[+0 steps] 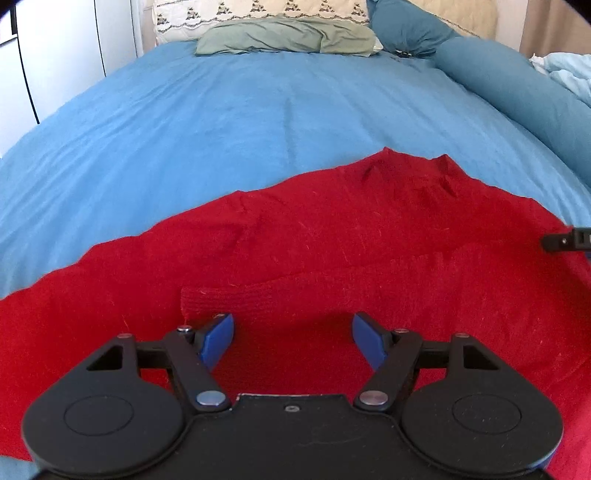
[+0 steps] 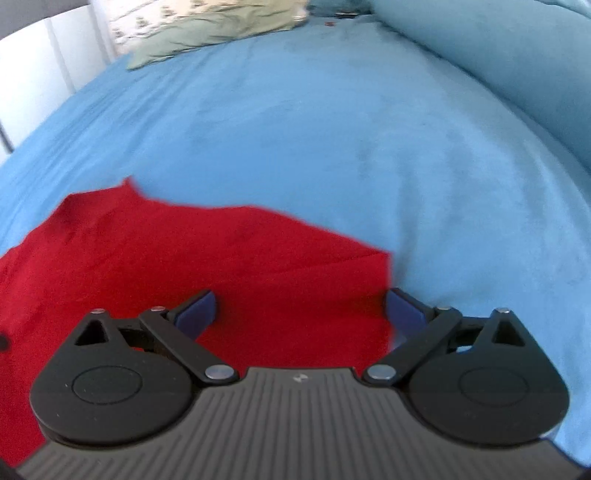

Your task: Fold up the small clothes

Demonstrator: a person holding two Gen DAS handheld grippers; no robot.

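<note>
A red knit sweater point(image 1: 332, 236) lies spread on the blue bedsheet point(image 1: 221, 122). One sleeve is folded across its body, with the ribbed cuff point(image 1: 207, 299) just ahead of my left gripper's left finger. My left gripper point(image 1: 292, 338) is open and empty, low over the sweater. My right gripper point(image 2: 301, 314) is open and empty over the sweater's right edge point(image 2: 384, 280); the sweater point(image 2: 184, 258) fills the lower left of that view. The tip of the right gripper point(image 1: 567, 240) shows at the left wrist view's right edge.
A green pillow point(image 1: 284, 37) and a patterned white pillow point(image 1: 258, 11) lie at the head of the bed. A long teal bolster point(image 1: 517, 85) runs along the right side. A white wardrobe point(image 1: 55, 55) stands at the left.
</note>
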